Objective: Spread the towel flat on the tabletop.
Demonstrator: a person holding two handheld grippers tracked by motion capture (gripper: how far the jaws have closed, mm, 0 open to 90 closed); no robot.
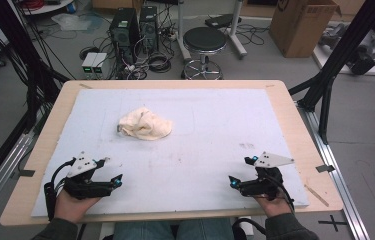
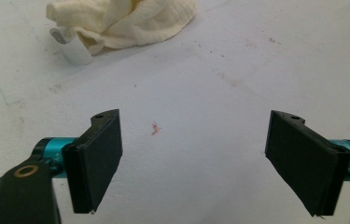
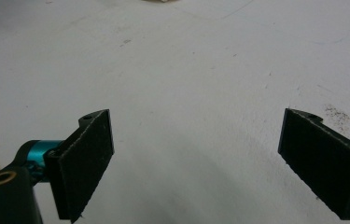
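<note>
A crumpled cream cloth (image 1: pixel 145 124) lies in a loose heap on the pale mat (image 1: pixel 215 115) that covers the table (image 1: pixel 295 125), and it serves as the landmark here. From the high view, the left gripper (image 1: pixel 114 171) rests near the front edge of the mat, nearer the person than the cloth and a little to its left, while the right gripper (image 1: pixel 241 171) sits well apart from the cloth, off to its right and also near the front edge. Both grippers have their jaws spread wide with nothing between them; each gripper view looks along two black jaws at bare mat. In the left gripper view the cloth (image 2: pixel 126 21) lies ahead and to the left, with a small white tag (image 2: pixel 72 46) poking out from under its near edge. Judging from this, the work on the cloth has not begun: it is bunched up, untouched by either gripper, so the reach, the grasp and whatever spreading or folding is intended all remain to do.
</note>
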